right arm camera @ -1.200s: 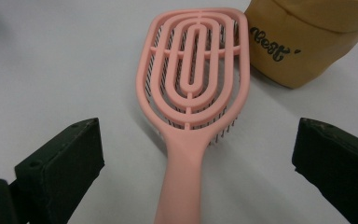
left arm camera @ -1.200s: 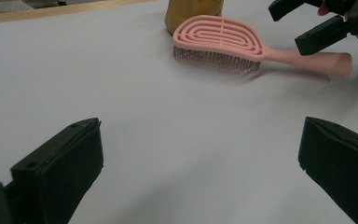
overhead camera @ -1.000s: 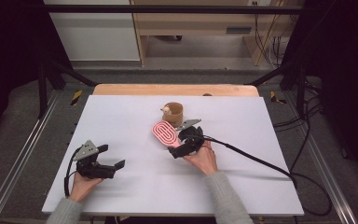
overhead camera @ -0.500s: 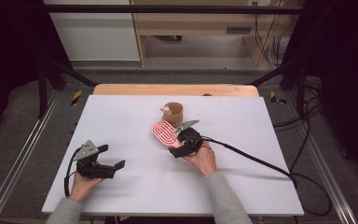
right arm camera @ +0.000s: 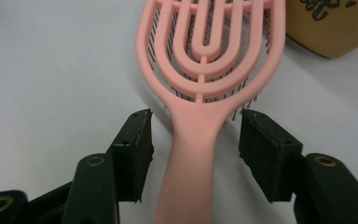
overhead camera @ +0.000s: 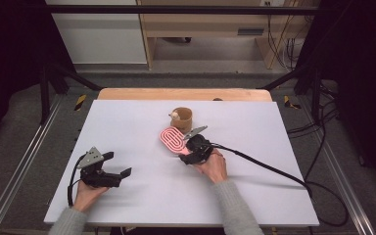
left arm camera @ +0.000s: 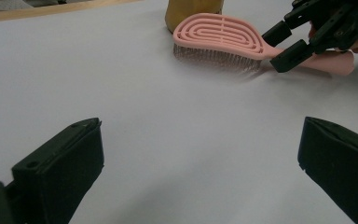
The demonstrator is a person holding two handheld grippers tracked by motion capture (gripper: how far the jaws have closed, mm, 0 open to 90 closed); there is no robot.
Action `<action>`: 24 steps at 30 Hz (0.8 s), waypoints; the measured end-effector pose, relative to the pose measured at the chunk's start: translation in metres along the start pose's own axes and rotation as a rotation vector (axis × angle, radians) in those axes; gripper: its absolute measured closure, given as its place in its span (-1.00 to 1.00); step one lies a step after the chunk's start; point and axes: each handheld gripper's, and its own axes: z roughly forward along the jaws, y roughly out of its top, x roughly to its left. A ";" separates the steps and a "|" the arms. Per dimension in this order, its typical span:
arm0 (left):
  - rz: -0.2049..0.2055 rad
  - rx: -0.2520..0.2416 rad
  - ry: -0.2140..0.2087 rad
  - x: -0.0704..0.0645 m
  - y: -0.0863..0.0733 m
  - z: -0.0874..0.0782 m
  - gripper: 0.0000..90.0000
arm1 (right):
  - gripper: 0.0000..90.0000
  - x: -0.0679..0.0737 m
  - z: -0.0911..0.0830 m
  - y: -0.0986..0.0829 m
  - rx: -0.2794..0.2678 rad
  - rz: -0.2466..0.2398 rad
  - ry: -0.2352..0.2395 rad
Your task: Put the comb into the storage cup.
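**Right tongs straddle the pink brush handle; left tongs rest released**

The right hand lies on the white desk near its middle, forearm in a grey sleeve coming in from the near edge, and points the right tongs away from the person and a little to the left. In the right gripper view the two black jaws stand apart on either side of the handle of the pink hairbrush, with a gap visible between each pad and the handle, so the right tongs are released and not yet clamped on it. The left gripper view shows the same tongs from the side, one jaw above and one jaw level with the neck of the hairbrush.

The left hand sits near the desk's near left corner, well apart from the brush, holding the left tongs low and aimed to the right. Its jaws stand wide open over bare desk in the left gripper view.

The hairbrush lies bristles down on the desk, its oval slotted head just beside a tan cup that stands upright beyond it. The cup bears dark lettering, but too little of it shows to be read. Something small and pale sits at the cup's rim; what is inside the cup cannot be told.
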 end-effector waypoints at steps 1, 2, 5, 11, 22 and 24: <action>0.000 0.000 0.000 0.000 0.000 0.000 -1.00 | 0.03 0.000 0.000 0.000 0.002 0.005 -0.001; 0.000 -0.001 0.000 0.000 0.000 0.000 -1.00 | 0.05 0.000 0.001 0.000 0.006 0.007 0.002; -0.001 0.000 0.000 0.000 0.000 0.000 -1.00 | 0.11 0.000 0.002 0.000 0.017 0.010 0.007; 0.000 0.000 0.002 0.000 0.000 0.000 -1.00 | 0.24 0.000 0.001 0.000 0.015 0.013 0.004; -0.002 -0.006 0.006 0.000 0.000 -0.001 -0.99 | 0.42 -0.001 0.000 0.000 0.023 0.037 0.008; -0.003 -0.006 0.006 0.000 0.000 -0.001 -0.99 | 0.44 -0.001 0.000 0.000 0.023 0.040 0.007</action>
